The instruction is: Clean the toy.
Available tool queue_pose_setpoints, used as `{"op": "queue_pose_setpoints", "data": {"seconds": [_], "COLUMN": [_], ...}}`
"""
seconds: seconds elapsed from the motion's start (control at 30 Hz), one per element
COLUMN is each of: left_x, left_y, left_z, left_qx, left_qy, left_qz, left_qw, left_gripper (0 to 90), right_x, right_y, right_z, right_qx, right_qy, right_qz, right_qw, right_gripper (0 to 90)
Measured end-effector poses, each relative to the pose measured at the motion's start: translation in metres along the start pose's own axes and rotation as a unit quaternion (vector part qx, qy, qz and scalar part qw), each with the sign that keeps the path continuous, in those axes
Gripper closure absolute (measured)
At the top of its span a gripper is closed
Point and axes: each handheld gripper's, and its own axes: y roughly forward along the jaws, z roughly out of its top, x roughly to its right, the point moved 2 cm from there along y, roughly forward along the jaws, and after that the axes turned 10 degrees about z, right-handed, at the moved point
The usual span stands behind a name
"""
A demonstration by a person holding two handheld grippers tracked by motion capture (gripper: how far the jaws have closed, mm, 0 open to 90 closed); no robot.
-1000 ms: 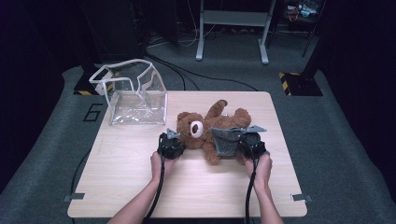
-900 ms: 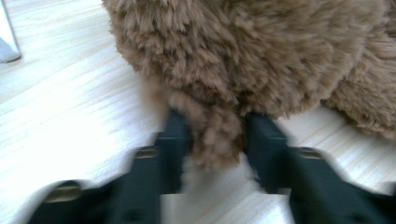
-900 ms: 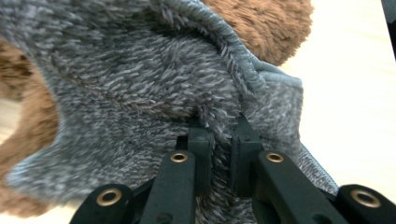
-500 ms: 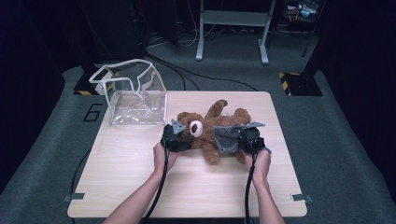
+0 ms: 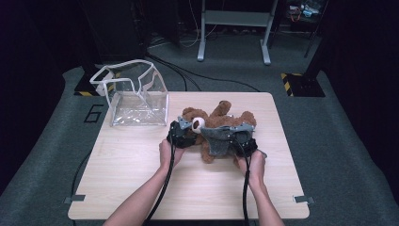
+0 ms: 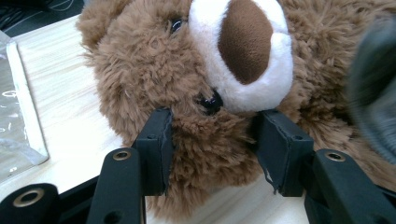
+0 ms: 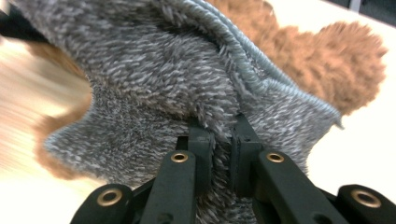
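A brown teddy bear (image 5: 221, 117) lies on its back in the middle of the wooden table (image 5: 141, 179). My left gripper (image 5: 184, 133) is at its head. In the left gripper view the jaws (image 6: 215, 126) have just been closing, and their pads press into the fur below the white muzzle of the bear (image 6: 187, 70). A grey fleecy cloth (image 5: 217, 140) lies draped over the bear's belly. My right gripper (image 5: 241, 140) is shut on this cloth's edge. In the right gripper view the jaws (image 7: 219, 127) pinch the grey cloth (image 7: 163, 70), with the bear's brown fur (image 7: 345, 60) behind it.
A clear plastic bag (image 5: 136, 96) with white trim stands open at the table's back left corner, and its edge (image 6: 14, 116) shows in the left gripper view. Bare tabletop runs along the front. Dark floor and a metal stand lie beyond.
My left gripper has moved up and right onto the bear's head, opened, then closed on the fur. The right gripper has shifted slightly with the grey cloth.
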Motion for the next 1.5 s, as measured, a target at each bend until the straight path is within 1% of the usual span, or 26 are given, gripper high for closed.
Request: {"op": "queue_pose_setpoints", "data": {"seconds": [0.07,0.17,0.2,0.23,0.27,0.4,0.43,0.47,0.5,0.57,0.6,0.63,0.67,0.7,0.77,0.83,0.87,0.9,0.97,1.03,1.1,1.2,1.23,1.33,1.43,1.5], "left_x": [0.000,0.000,0.000,0.000,0.000,0.001,0.001,0.001,0.001,0.002,0.002,0.002,0.002,0.002,0.001,0.001,0.001,0.001,0.000,0.000,0.001,0.003,0.003,0.006,0.007,0.006], "left_y": [-0.001,-0.002,-0.002,-0.002,-0.002,-0.003,-0.003,-0.004,-0.004,-0.004,-0.004,-0.004,-0.004,-0.004,-0.004,-0.004,-0.005,-0.005,-0.004,-0.004,-0.005,-0.006,-0.007,-0.009,-0.012,-0.013], "left_z": [0.000,-0.001,-0.002,-0.002,-0.002,-0.002,-0.002,-0.002,-0.002,-0.002,-0.002,-0.002,-0.002,-0.002,-0.003,-0.003,-0.003,-0.003,-0.004,-0.005,-0.005,-0.006,-0.006,-0.006,-0.006,-0.007], "left_qx": [-0.002,0.000,-0.003,-0.003,-0.001,-0.001,-0.001,-0.004,-0.003,0.001,0.002,0.002,0.001,0.001,0.001,0.001,0.001,0.000,0.001,0.002,0.002,0.004,0.004,0.007,0.012,0.012], "left_qy": [-0.001,-0.002,0.001,0.001,-0.001,-0.003,-0.003,-0.003,-0.004,-0.006,-0.006,-0.007,-0.007,-0.007,-0.007,-0.008,-0.008,-0.008,-0.007,-0.008,-0.009,-0.009,-0.005,0.000,-0.001,-0.001], "left_qz": [-0.001,-0.003,-0.003,-0.004,-0.005,-0.005,-0.005,-0.008,-0.008,-0.006,-0.006,-0.006,-0.007,-0.007,-0.007,-0.008,-0.008,-0.009,-0.011,-0.011,-0.011,-0.014,-0.015,-0.017,-0.019,-0.019], "left_qw": [1.0000,1.0000,1.0000,1.0000,1.0000,1.0000,1.0000,1.0000,1.0000,1.0000,1.0000,1.0000,1.0000,1.0000,0.9999,0.9999,0.9999,0.9999,0.9999,0.9999,0.9999,0.9998,0.9999,0.9998,0.9997,0.9997], "left_gripper": [48.0,46.9,46.7,46.3,46.0,45.3,45.2,45.1,45.0,44.9,44.9,44.8,44.8,44.8,44.8,44.7,44.8,44.7,44.7,44.6,44.2,43.9,43.8,43.6,43.2,42.9], "right_x": [0.003,0.010,0.014,0.017,0.020,0.033,0.034,0.034,0.032,0.026,0.019,0.014,0.005,-0.002,-0.013,-0.017,-0.016,-0.013,-0.008,-0.001,0.006,0.019,0.024,0.037,0.047,0.051], "right_y": [0.006,0.008,0.008,0.007,0.006,-0.003,-0.008,-0.013,-0.018,-0.029,-0.034,-0.036,-0.037,-0.035,-0.023,-0.006,0.001,0.007,0.010,0.007,0.002,-0.004,-0.005,-0.005,-0.002,0.000], "right_z": [-0.004,-0.011,-0.014,-0.017,-0.020,-0.026,-0.026,-0.025,-0.023,-0.017,-0.012,-0.008,-0.003,0.000,0.001,-0.005,-0.009,-0.014,-0.024,-0.030,-0.034,-0.038,-0.039,-0.040,-0.038,-0.037], "right_qx": [-0.012,-0.024,-0.028,-0.031,-0.035,-0.047,-0.045,-0.041,-0.031,-0.016,-0.006,-0.001,0.001,0.001,-0.014,-0.039,-0.050,-0.057,-0.063,-0.060,-0.061,-0.060,-0.059,-0.062,-0.061,-0.061], "right_qy": [0.002,0.007,0.007,0.006,0.014,0.023,0.028,0.027,0.032,0.031,0.025,0.019,0.008,0.004,-0.008,-0.018,-0.015,-0.014,0.001,0.004,0.010,0.021,0.026,0.033,0.038,0.042], "right_qz": [-0.002,-0.015,-0.021,-0.027,-0.031,-0.049,-0.054,-0.055,-0.056,-0.053,-0.048,-0.045,-0.039,-0.032,-0.020,-0.021,-0.022,-0.022,-0.021,-0.023,-0.032,-0.048,-0.052,-0.070,-0.088,-0.090], "right_qw": [0.9999,0.9996,0.9994,0.9991,0.9988,0.9974,0.9971,0.9973,0.9974,0.9980,0.9985,0.9988,0.9992,0.9995,0.9997,0.9989,0.9984,0.9980,0.9978,0.9979,0.9976,0.9968,0.9965,0.9951,0.9935,0.9932], "right_gripper": [81.9,81.9,81.9,81.9,81.9,81.8,81.9,81.9,81.9,81.9,81.9,81.9,81.9,81.9,81.8,81.8,81.8,81.8,81.9,81.9,81.9,81.9,81.8,81.7,81.6,81.6]}}
